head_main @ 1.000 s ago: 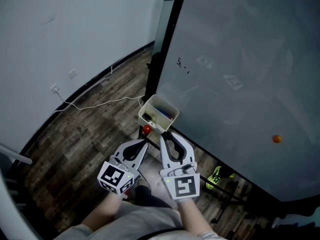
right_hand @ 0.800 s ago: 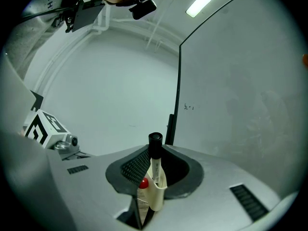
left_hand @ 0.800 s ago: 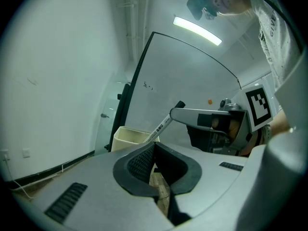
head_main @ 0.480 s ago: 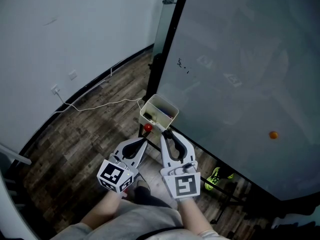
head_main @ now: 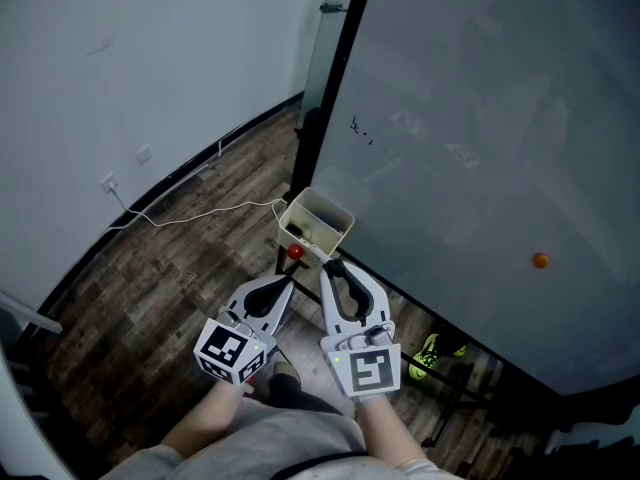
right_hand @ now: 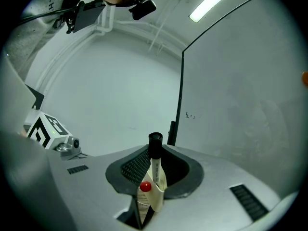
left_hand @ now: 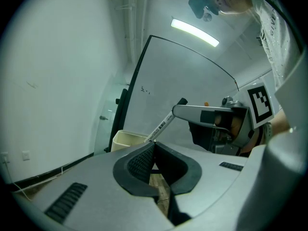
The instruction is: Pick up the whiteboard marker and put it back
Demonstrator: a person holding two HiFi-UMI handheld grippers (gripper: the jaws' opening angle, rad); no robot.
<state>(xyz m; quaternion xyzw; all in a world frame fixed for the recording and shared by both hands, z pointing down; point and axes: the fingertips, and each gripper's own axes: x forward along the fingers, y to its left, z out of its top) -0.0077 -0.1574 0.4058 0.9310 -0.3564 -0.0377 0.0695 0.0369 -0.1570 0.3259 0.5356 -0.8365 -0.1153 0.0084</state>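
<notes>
The whiteboard marker [right_hand: 156,170], white with a black cap, stands upright between the jaws of my right gripper [right_hand: 154,154], which is shut on it. In the head view that right gripper [head_main: 335,268] points at a cream box [head_main: 318,220] fixed low on the whiteboard [head_main: 480,148], just short of its near rim. From the left gripper view the marker [left_hand: 166,123] sticks up slantwise out of the right gripper. My left gripper [left_hand: 153,147] is shut with nothing in it and sits beside the right one, level with it, its tip [head_main: 287,283] below the box.
A small red ball [head_main: 295,252] sits at the box's near left corner. An orange magnet [head_main: 540,260] is stuck to the board at the right. The board's black frame post [head_main: 330,108] rises behind the box. A white cable [head_main: 190,211] lies on the wooden floor.
The right gripper has crept slightly up and toward the box with the marker still in it. The left gripper has stayed where it was.
</notes>
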